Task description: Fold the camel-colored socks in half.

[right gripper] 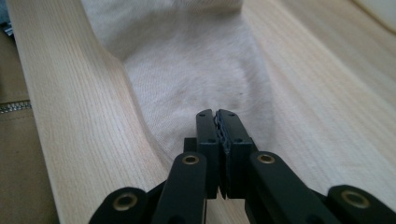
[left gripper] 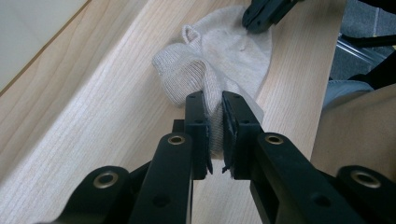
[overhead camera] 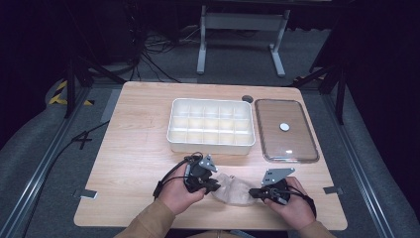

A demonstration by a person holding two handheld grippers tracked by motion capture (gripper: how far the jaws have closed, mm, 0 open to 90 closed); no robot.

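The left gripper (overhead camera: 212,186) sits at the near edge of the table (overhead camera: 133,148), left of centre, held in the person's left hand (overhead camera: 181,193). Its jaws stand at a narrow gap and pinch a bunched fold of the beige sock (overhead camera: 234,191); in the left gripper view the ribbed cuff of the sock (left gripper: 219,60) rises between the two black pads, and the fabric is gathered and lifted at that end. The sock lies on the wood between the two grippers, near the front edge of the table, with its body spread flat toward the right. The right gripper (overhead camera: 255,193) is at the right end of the sock, held in the person's right hand (overhead camera: 294,201). In the right gripper view its jaws are closed together with almost no gap between the pads, and the tips rest over the flat sock (right gripper: 196,70); whether a thin layer of fabric is caught between the pads cannot be told. In the left gripper view the right gripper (left gripper: 256,19) touches the far end of the sock. Farther across the table stands a white compartment tray (overhead camera: 172,124), and just to its right lies a clear lid (overhead camera: 297,144).
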